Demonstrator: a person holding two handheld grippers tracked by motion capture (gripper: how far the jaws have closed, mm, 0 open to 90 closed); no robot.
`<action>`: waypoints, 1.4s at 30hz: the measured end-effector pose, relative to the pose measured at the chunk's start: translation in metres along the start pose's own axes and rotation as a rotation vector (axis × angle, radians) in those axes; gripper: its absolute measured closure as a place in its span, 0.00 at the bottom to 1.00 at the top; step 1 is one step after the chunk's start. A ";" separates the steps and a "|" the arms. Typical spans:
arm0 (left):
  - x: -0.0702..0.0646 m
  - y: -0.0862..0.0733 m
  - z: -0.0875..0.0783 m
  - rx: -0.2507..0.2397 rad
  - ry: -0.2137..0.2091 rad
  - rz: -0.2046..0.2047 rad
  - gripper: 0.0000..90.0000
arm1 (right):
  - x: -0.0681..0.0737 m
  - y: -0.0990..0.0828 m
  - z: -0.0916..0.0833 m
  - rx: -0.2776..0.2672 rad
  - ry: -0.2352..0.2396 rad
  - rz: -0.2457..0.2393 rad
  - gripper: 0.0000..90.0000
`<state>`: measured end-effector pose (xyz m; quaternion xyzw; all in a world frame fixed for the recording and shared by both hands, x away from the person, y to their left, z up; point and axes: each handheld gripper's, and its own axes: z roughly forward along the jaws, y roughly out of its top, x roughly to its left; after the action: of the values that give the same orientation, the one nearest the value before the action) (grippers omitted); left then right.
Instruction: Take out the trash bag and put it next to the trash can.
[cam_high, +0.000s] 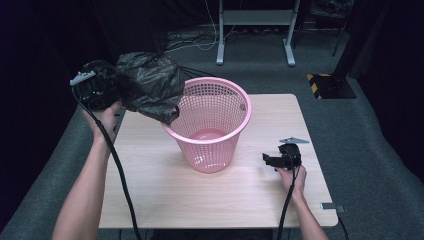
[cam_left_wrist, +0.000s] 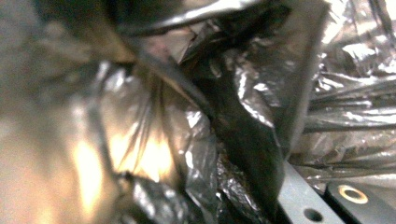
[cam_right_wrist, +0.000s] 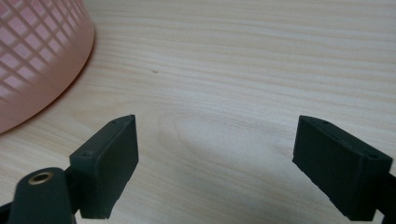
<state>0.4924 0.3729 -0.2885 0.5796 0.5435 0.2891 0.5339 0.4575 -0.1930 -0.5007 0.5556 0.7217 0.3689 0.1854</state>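
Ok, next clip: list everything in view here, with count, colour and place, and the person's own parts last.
basket: one, pink, open mesh, upright at the middle of the table, nothing inside.
plastic bag: one, black, crumpled, held above the basket's left rim.
table: one, light wood, centre of the high view.
metal frame: one, grey, on the carpet behind the table.
striped block: one, yellow and black, on the floor at the far right.
left gripper: one, black, raised at the table's left edge, shut on the plastic bag.
right gripper: one, black, low over the table right of the basket, jaws open, nothing between them.
forearms: two, entering from the bottom.
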 end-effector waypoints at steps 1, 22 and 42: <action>0.004 -0.004 0.001 0.004 0.002 -0.011 0.98 | 0.000 -0.001 0.001 0.001 0.000 0.003 0.15; 0.045 -0.130 0.052 0.145 0.131 -0.103 0.98 | -0.007 -0.012 0.002 0.027 -0.009 0.009 0.15; 0.042 -0.169 0.031 0.302 0.030 -0.017 0.08 | -0.005 -0.026 0.006 0.026 -0.092 -0.070 0.14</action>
<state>0.4770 0.3753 -0.4644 0.6442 0.5937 0.2081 0.4350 0.4461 -0.1987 -0.5248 0.5489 0.7359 0.3270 0.2240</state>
